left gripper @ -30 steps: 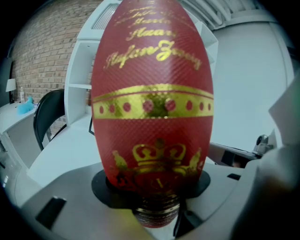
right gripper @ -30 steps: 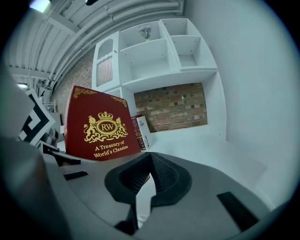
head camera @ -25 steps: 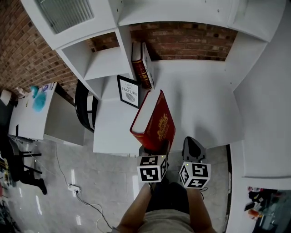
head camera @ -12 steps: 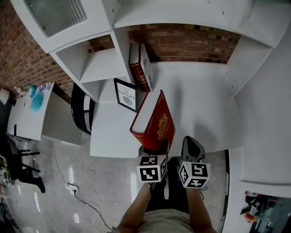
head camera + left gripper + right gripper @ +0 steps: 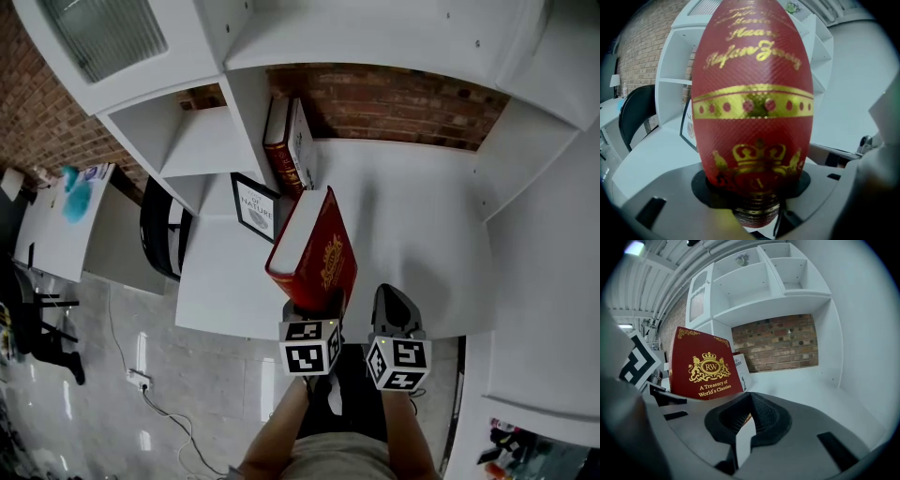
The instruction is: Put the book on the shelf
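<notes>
My left gripper (image 5: pixel 314 305) is shut on the spine end of a thick red book (image 5: pixel 314 251) with gold print. It holds the book tilted up over the front of the white shelf board (image 5: pixel 422 216). In the left gripper view the red book (image 5: pixel 752 103) fills the middle and the pads of my left gripper (image 5: pixel 754 187) press on its lower end. To the right my right gripper (image 5: pixel 392 302) is shut and holds nothing, and in its own view the right gripper (image 5: pixel 745 420) has the red book (image 5: pixel 705 371) on its left. Two upright books (image 5: pixel 289 141) lean against the shelf divider.
A black-framed picture (image 5: pixel 253 206) stands on the board left of the red book. A brick wall (image 5: pixel 394 94) backs the wide compartment. A black chair (image 5: pixel 155 225) and a white desk (image 5: pixel 66 225) stand at the left, with cables on the floor (image 5: pixel 159 398).
The view has shifted a little, so the shelf sits lower and closer. The red book and both grippers keep nearly the same pose.
</notes>
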`<state>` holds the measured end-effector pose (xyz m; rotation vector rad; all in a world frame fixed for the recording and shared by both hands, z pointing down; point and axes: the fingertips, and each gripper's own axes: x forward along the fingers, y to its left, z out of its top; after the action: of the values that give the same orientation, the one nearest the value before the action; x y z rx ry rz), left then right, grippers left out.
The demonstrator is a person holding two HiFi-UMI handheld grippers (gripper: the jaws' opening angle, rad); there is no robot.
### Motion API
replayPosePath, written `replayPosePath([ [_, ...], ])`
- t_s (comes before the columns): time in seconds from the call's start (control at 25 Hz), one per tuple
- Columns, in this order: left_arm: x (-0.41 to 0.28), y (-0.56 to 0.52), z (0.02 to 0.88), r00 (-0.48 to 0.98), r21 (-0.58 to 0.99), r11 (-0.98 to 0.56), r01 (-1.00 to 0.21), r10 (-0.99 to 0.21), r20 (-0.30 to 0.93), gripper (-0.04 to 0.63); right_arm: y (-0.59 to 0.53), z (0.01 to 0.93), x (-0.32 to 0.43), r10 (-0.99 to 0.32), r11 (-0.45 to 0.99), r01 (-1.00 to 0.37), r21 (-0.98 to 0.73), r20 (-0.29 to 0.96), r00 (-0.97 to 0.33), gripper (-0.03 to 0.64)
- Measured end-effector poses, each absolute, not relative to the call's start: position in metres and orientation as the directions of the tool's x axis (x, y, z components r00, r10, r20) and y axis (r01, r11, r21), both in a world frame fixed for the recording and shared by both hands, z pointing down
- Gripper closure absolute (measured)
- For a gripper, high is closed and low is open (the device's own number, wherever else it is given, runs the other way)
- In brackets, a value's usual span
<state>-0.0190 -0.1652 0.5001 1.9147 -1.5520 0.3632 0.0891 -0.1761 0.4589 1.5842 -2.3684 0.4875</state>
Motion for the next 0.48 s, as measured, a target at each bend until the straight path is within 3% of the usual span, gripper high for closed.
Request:
replayPosePath([
  [0.48,-0.001,-0.224,0.504,0.222,0.298,-0.046,-0.953,-0.776,0.59,0.353,-0.242,0.465,0.112,-0.818,0.389,-0.909,-0.151,0.397,-0.416,0.601],
])
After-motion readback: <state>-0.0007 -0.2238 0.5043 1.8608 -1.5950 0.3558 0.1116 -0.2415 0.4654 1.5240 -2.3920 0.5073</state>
